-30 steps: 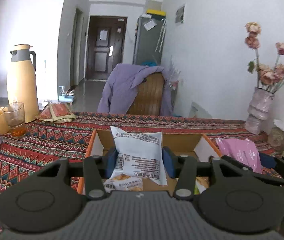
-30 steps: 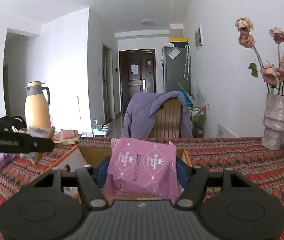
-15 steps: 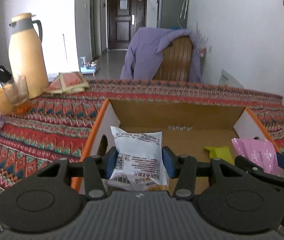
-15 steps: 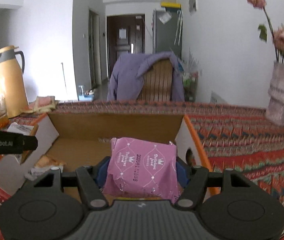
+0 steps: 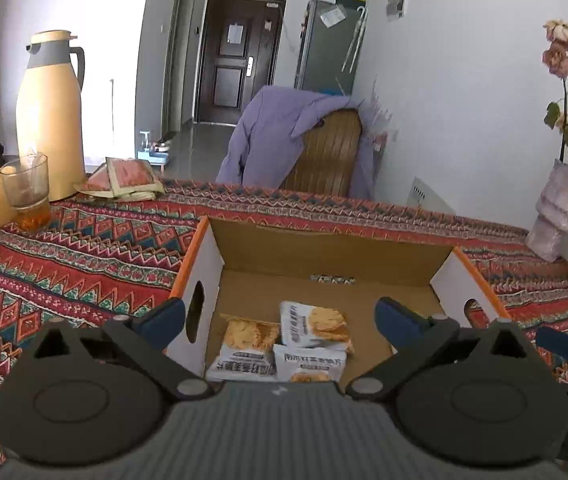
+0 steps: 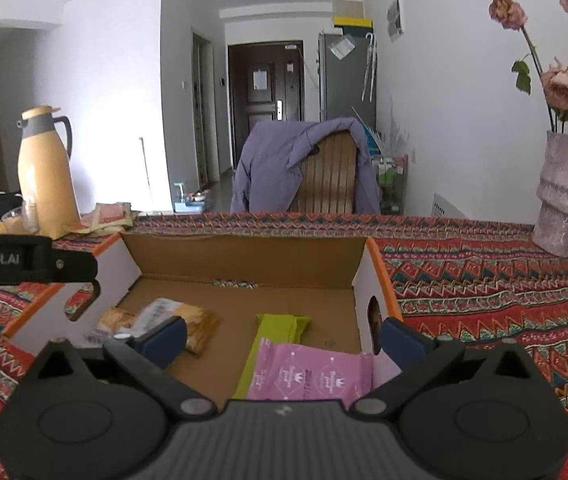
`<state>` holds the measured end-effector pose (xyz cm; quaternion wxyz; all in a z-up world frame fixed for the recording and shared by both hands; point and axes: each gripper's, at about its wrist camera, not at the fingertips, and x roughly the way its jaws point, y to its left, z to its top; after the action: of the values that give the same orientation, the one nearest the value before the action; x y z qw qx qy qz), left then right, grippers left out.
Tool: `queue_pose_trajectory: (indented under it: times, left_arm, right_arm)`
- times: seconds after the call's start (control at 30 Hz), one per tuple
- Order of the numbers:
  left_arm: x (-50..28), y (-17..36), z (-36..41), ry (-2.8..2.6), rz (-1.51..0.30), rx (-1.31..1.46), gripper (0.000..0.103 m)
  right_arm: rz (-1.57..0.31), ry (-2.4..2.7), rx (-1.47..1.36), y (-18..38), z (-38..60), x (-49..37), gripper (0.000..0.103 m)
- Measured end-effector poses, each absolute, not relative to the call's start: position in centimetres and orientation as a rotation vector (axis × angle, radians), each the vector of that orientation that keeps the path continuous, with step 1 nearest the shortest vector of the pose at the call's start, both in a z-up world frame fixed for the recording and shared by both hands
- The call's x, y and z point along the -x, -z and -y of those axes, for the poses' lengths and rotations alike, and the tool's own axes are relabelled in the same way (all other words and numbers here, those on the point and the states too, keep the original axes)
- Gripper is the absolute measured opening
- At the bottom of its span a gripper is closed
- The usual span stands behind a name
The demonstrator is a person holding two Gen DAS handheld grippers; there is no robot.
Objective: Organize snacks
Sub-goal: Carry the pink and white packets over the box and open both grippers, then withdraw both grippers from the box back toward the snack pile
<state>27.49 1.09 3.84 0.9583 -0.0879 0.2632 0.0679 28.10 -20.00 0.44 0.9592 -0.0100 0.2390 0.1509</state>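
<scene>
Right wrist view is showing the pink packet [image 6: 315, 376] and green packet [image 6: 280, 326] lying in the cardboard box [image 6: 244, 256]; left wrist view is showing only the cracker packets [image 5: 284, 340] there. Jaws of the left gripper [image 5: 280, 316] and right gripper [image 6: 284, 334] have just been opening and are standing wide apart, gripping nothing.

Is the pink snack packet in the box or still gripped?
In the box. The pink packet lies on the box floor beside a green packet; the right gripper jaws have just opened, clear of it.

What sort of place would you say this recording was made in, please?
Most likely a lived-in home: a table with a patterned cloth, a jacket-draped chair, a fridge near the entrance door.
</scene>
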Motion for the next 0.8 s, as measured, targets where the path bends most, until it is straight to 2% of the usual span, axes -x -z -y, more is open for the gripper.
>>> queue_pose_trajectory:
  times: [0.33, 0.8]
  left_arm:
    - [-21.2, -5.2, -1.5, -0.086, -0.426, 0.166, 0.103]
    - [-12.7, -2.6, -2.3, -0.041, -0.410, 0.114, 0.103]
  right_arm:
    - [-0.419, -0.324, 0.038, -2.2, 21.1, -22.6, 0.103]
    - [-0.414, -0.358, 0.042, -0.8, 21.9, -14.3, 0.103]
